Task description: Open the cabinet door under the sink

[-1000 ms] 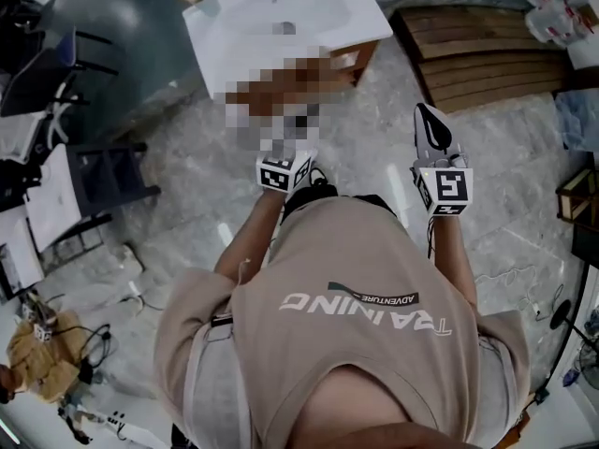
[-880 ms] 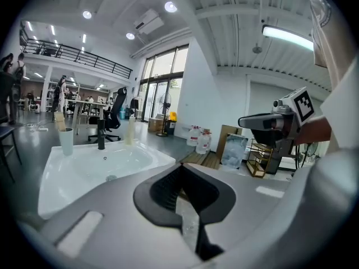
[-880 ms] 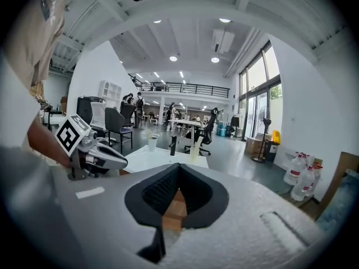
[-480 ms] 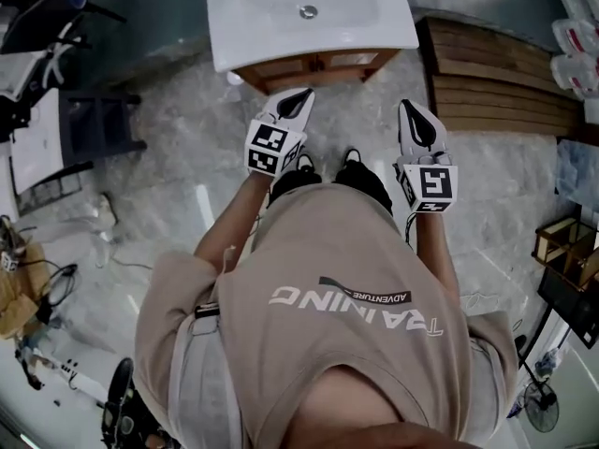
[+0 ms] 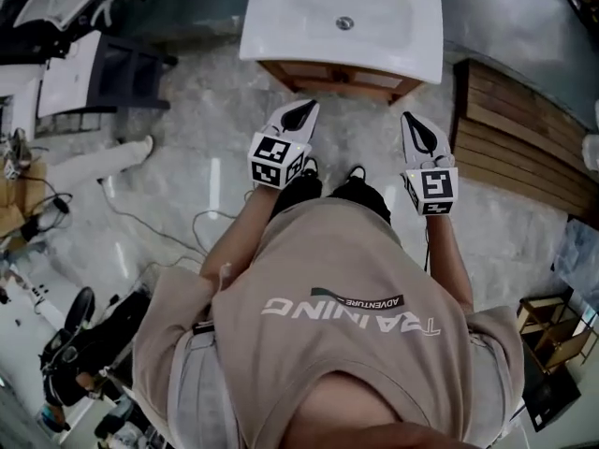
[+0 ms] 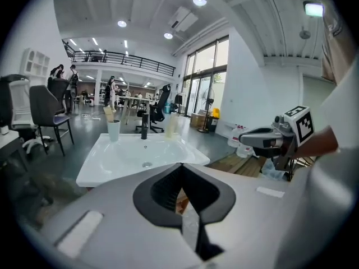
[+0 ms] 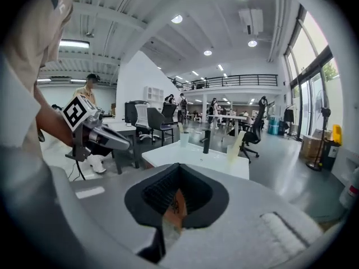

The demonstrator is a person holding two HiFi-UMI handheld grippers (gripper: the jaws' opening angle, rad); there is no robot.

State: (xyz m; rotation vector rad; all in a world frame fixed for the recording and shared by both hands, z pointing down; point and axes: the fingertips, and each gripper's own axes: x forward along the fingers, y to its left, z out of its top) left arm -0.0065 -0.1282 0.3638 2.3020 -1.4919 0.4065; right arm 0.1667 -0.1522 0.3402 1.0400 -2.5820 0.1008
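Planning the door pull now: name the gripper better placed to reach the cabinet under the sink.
Left, probably. The left gripper points at the cabinet front under the sink and sits nearer it; the right gripper lines up with only its right corner. Both are shut and empty.

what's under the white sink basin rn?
A brown wooden cabinet. The head view shows only a strip of its front below the white rectangular sink. The sink covers the rest, and the cabinet's inside cannot be seen.
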